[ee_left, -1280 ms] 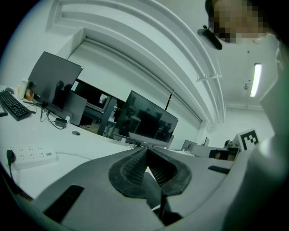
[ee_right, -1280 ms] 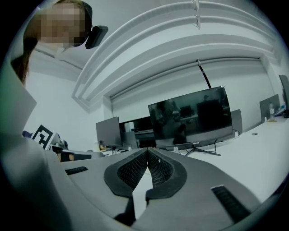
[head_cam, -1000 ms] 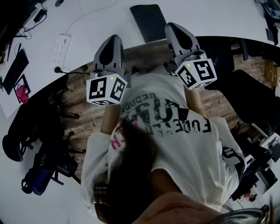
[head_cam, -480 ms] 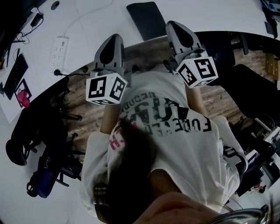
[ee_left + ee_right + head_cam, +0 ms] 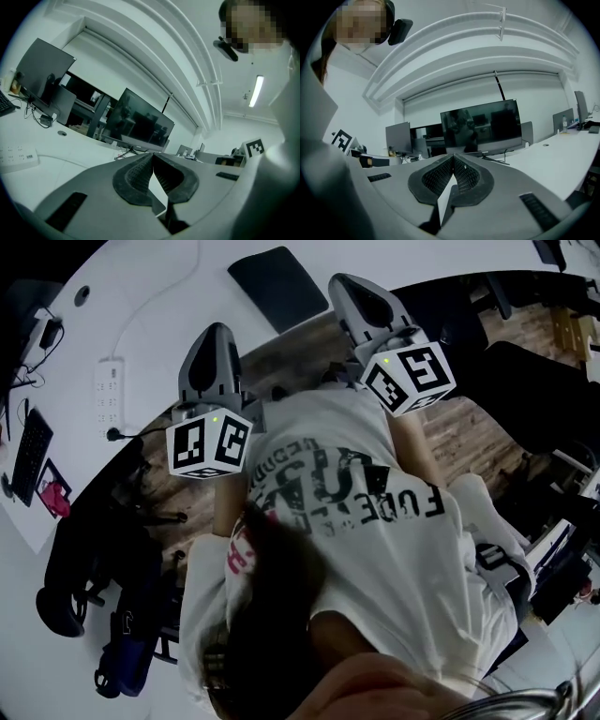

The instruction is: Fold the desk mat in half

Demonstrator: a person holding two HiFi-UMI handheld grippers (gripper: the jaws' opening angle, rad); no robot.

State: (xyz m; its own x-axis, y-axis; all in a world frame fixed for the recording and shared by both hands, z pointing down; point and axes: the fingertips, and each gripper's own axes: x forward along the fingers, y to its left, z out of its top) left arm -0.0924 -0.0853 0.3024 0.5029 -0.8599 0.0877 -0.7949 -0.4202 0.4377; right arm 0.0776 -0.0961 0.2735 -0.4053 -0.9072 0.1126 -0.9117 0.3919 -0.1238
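On the white worktop [image 5: 169,296], just past its curved near edge, lies the desk mat [image 5: 279,287] — a dark, flat rectangle, set a little askew to that edge. Its longer sides seem to run away from the person rather than across, though the head view bends shapes and the difference is slight. The left tongs [image 5: 214,330] are short of the mat and off to its left. The right tongs [image 5: 343,281] are just beside the mat's right edge, so the right hand is plainly the nearer. Both point roughly level, out over the mat's side of the worktop, and the mat sits ahead of them, between their two lines. Each gripper view shows the ribbed pads pressed together at the tips with nothing pinched between them. Neither view shows the mat, only a dark monitor [image 5: 480,125] far beyond it. A power strip [image 5: 110,390] lies well to the mat's left, apart from it. Whether the mat is one layer or already doubled I cannot tell — it is small in the head view and no edge shows thickness. So the scene fits a mat lying spread out as well as one lying folded in half. Any move toward it would mean going forward and down, with the right hand needing the shorter reach.
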